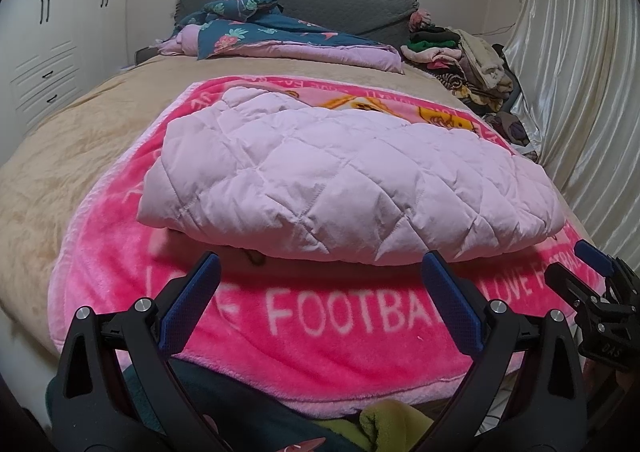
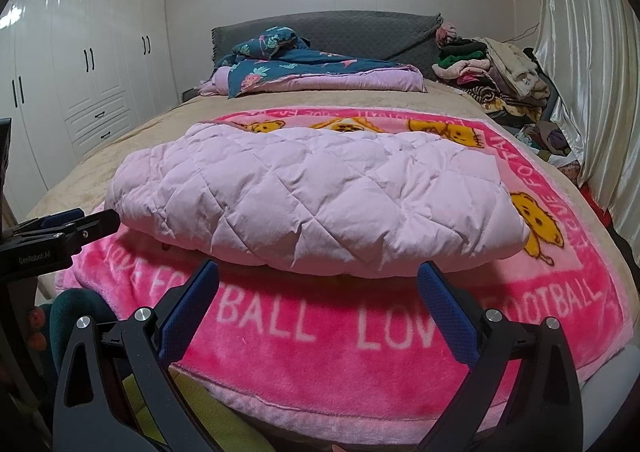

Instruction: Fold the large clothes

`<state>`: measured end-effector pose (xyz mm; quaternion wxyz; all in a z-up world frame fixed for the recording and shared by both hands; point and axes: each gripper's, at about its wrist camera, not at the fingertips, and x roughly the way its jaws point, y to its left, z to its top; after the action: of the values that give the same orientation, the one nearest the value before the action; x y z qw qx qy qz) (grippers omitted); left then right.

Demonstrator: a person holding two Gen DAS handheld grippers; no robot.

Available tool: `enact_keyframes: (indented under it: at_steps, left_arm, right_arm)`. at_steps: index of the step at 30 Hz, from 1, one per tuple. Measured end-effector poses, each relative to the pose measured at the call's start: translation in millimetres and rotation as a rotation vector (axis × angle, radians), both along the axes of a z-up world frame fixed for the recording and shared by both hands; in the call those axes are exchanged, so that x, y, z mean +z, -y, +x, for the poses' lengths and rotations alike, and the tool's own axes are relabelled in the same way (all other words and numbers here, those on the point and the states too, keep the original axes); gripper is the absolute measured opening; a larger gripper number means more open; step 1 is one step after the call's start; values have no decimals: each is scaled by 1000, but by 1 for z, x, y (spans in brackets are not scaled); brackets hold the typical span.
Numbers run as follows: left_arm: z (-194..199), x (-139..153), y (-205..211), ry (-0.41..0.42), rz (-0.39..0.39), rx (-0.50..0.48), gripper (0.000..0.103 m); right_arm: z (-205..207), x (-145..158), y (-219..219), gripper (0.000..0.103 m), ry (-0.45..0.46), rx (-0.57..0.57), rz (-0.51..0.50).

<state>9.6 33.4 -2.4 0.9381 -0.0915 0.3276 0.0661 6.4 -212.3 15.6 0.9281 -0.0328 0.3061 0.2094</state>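
Note:
A pale pink quilted padded garment (image 1: 340, 179) lies folded into a thick pad on a bright pink "LOVE FOOTBALL" blanket (image 1: 280, 332) on the bed. It also shows in the right wrist view (image 2: 312, 203), on the same blanket (image 2: 320, 364). My left gripper (image 1: 322, 264) is open and empty, just in front of the garment's near edge. My right gripper (image 2: 318, 272) is open and empty, also just short of the near edge. The right gripper shows at the right edge of the left wrist view (image 1: 592, 272); the left gripper shows at the left of the right wrist view (image 2: 76, 228).
A beige bedspread (image 1: 72, 155) covers the bed. A blue floral quilt (image 1: 256, 31) lies by the grey headboard (image 1: 340, 3). A heap of clothes (image 1: 468, 55) sits at the far right by a shiny curtain (image 1: 580, 71). White wardrobes (image 2: 80, 71) stand left.

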Motion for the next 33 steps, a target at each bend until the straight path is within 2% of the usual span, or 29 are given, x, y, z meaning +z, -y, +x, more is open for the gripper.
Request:
enact_keyframes:
  at_steps: [22, 27, 30, 33]
  left_arm:
    - [-5, -5, 0, -11, -15, -30, 94]
    - [-3, -12, -12, -41, -25, 20, 94]
    - [-1, -16, -32, -49, -50, 65, 94]
    - [4, -16, -68, -52, -52, 143, 94]
  right_arm:
    - [-3, 0, 7, 99, 10, -47, -21]
    - [1, 1, 41, 99, 19, -173, 0]
    - [5, 0, 90, 99, 25, -323, 27]
    - [8, -9, 158, 99, 55, -509, 0]
